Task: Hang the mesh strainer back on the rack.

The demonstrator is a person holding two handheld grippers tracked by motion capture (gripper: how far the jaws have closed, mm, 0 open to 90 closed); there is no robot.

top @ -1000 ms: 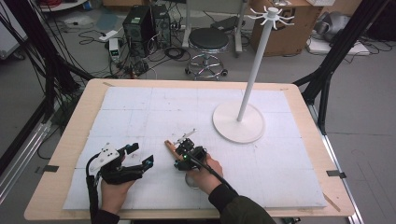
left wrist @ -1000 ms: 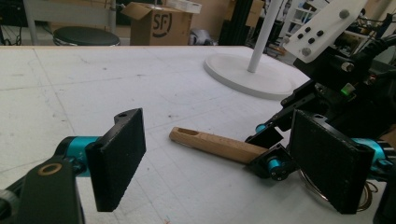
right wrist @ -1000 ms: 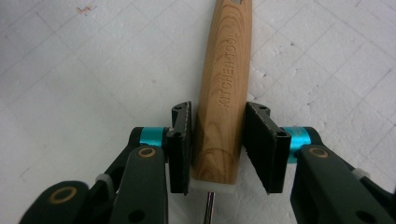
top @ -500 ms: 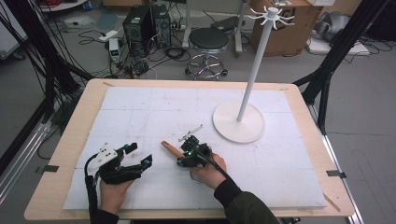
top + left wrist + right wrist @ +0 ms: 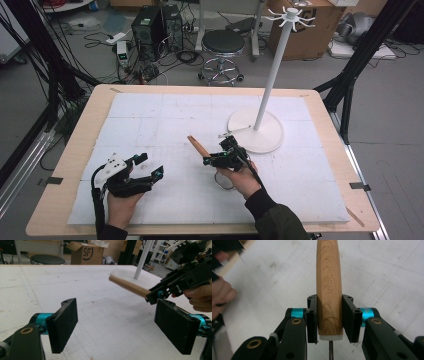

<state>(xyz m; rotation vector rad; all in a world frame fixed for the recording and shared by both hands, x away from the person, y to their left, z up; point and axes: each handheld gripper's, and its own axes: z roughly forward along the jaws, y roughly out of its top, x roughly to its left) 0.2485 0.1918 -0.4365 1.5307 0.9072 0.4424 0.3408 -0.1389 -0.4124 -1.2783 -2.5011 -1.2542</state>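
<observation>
left gripper (image 5: pixel 117 327) gapes over the white table (image 5: pixel 50 287); right gripper (image 5: pixel 185 280) holds a wooden handle (image 5: pixel 128 286).

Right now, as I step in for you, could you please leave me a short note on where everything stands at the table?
Right tool: its jaws have just been closing and now clamp the wooden handle, marked KITCHEN TOOL, of a utensil, lifted off the white mat. Its metal end hangs below the hand, too small to name.
Left tool: open, holding nothing, low over the mat's near left part.
White stand with hooks on top: upright at the mat's far right, nothing hung on it that I can see.
Done: utensil picked up.
Left: probably hanging it on the stand; the left tool could help steady it.
</observation>
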